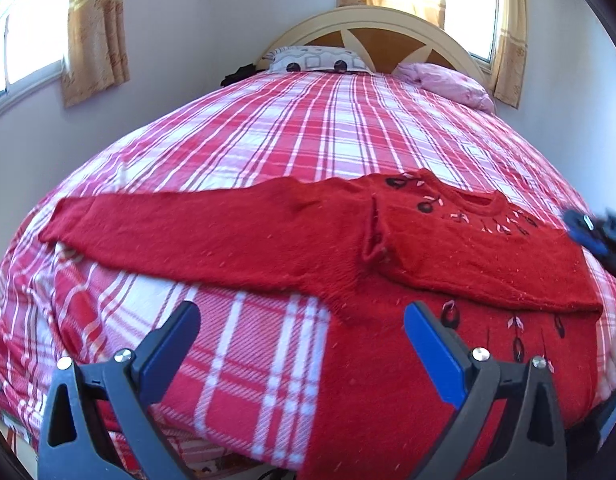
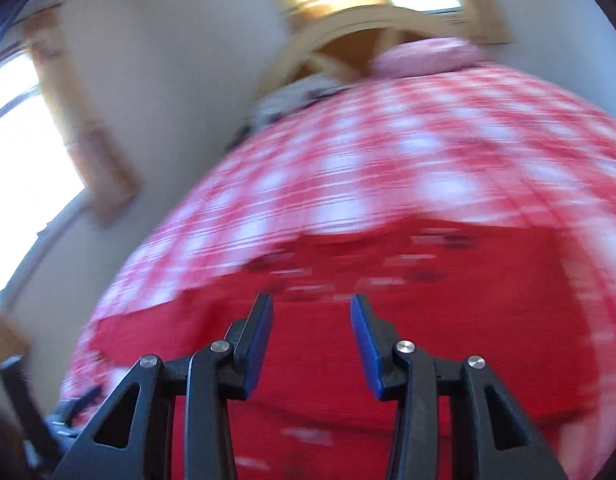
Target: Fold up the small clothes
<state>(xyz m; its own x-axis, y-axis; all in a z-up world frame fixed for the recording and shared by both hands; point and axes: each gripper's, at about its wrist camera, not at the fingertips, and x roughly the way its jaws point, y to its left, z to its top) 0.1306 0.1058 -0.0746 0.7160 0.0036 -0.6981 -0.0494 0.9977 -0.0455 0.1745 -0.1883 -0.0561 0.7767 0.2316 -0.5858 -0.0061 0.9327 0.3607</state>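
Ahead of the left gripper (image 1: 302, 326), whose jaws stand wide apart with nothing between them, the red sweater (image 1: 387, 248) lies on the plaid bedspread (image 1: 268, 140). Its body sits under and beyond the gripper's right finger, while one sleeve (image 1: 188, 232) runs out flat to the gripper's left. The collar faces away from the tool, toward the headboard (image 1: 371, 36); the garment's long axis, sleeve tip to body, runs crosswise to the fingers. A fold of the body seems doubled over the lower front.

The right gripper (image 2: 311, 308) hangs over the sweater (image 2: 347, 340) with jaws parted and empty; its view is smeared by motion, so its height above the knit cannot be told.

Risks, as I judge them: a pinch at the sleeve may catch the bedspread too, since the knit lies flush on it. Fuzzy, heavy knit may sag or slip from a shallow grip, and pulling the sleeve could drag the body askew, spoiling the fold.
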